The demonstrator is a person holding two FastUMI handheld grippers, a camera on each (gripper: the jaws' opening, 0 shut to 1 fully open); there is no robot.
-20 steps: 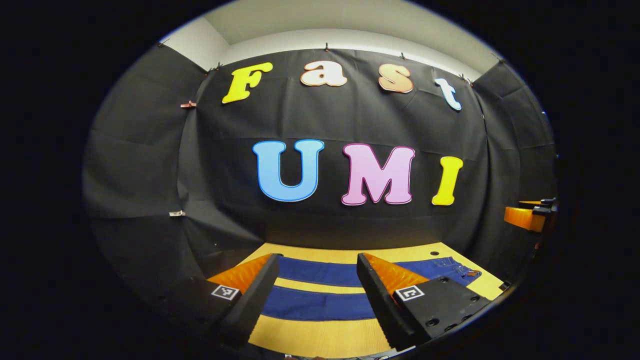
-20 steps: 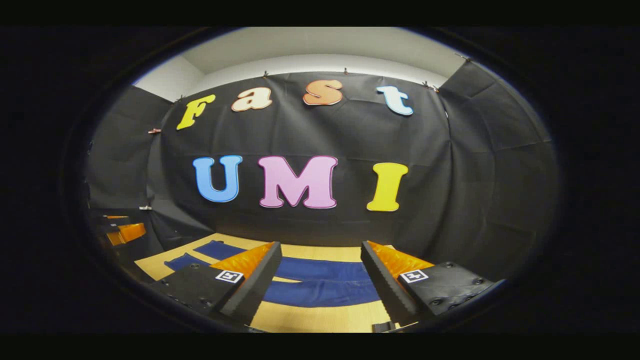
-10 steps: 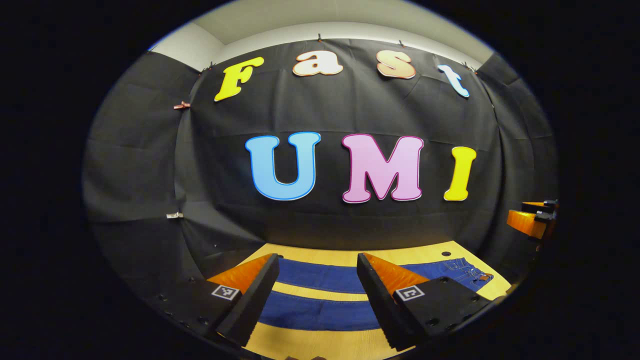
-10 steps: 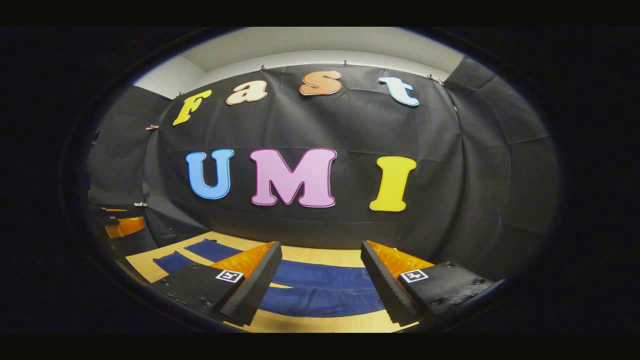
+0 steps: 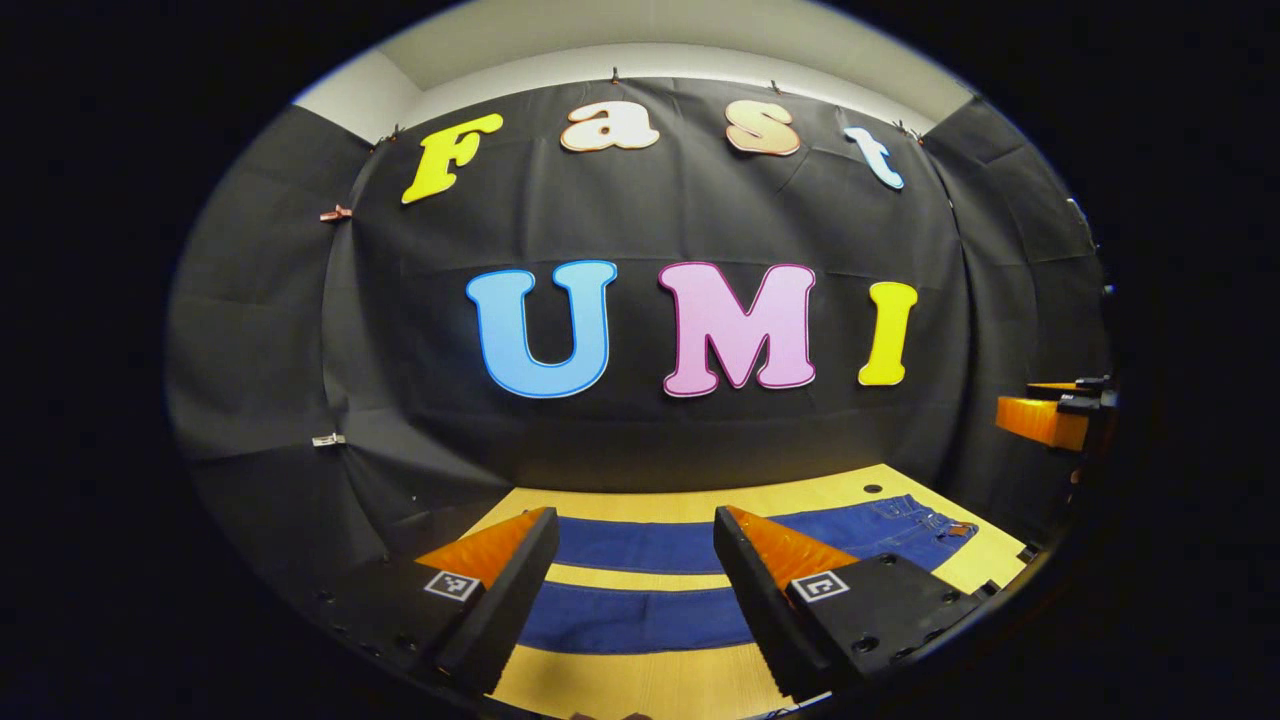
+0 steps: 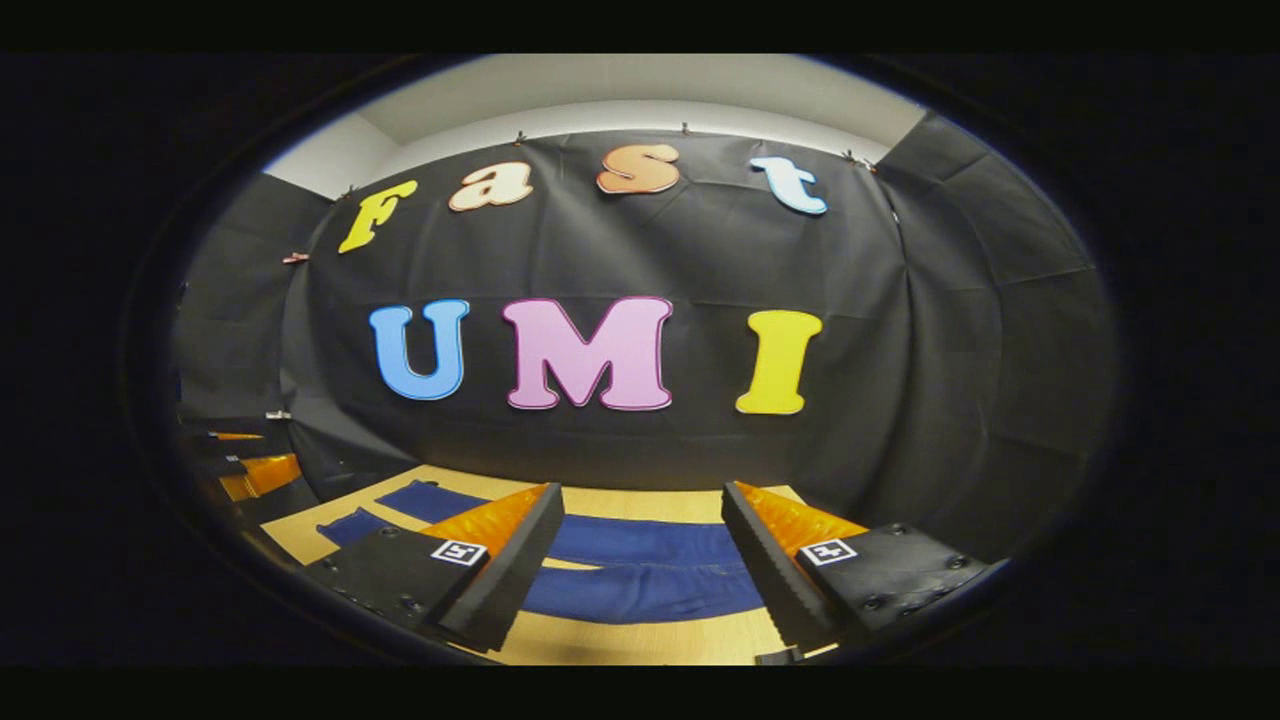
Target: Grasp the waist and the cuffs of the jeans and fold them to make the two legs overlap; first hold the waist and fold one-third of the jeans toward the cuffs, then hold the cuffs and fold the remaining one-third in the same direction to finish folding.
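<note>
The jeans [image 5: 640, 585] lie flat on the desk [image 5: 650, 685], their two legs spread apart with a strip of bare desk between them; in the left gripper view the waist [image 5: 915, 520] sits at the jeans' right end, near the desk's far right corner; in the right gripper view the cuffs [image 6: 385, 510] lie at the jeans' left end, side by side and not overlapping; the left tool [image 5: 632, 530] hangs above the jeans' legs, its fingers [image 5: 510, 580] wide apart and gripping nothing, the denim showing in the gap between them; the right tool [image 6: 640, 505] likewise hangs above the jeans, toward the waist end, fingers [image 6: 770, 560] wide apart and touching no cloth; in the left gripper view the right tool [image 5: 1045, 415] also shows off beyond the waist, raised well above the jeans; in the right gripper view the left tool [image 6: 245, 470] shows beyond the cuffs, also raised above the jeans; behind the jeans hangs the black cloth wall [image 5: 700, 460], meeting the desk's far edge.
</note>
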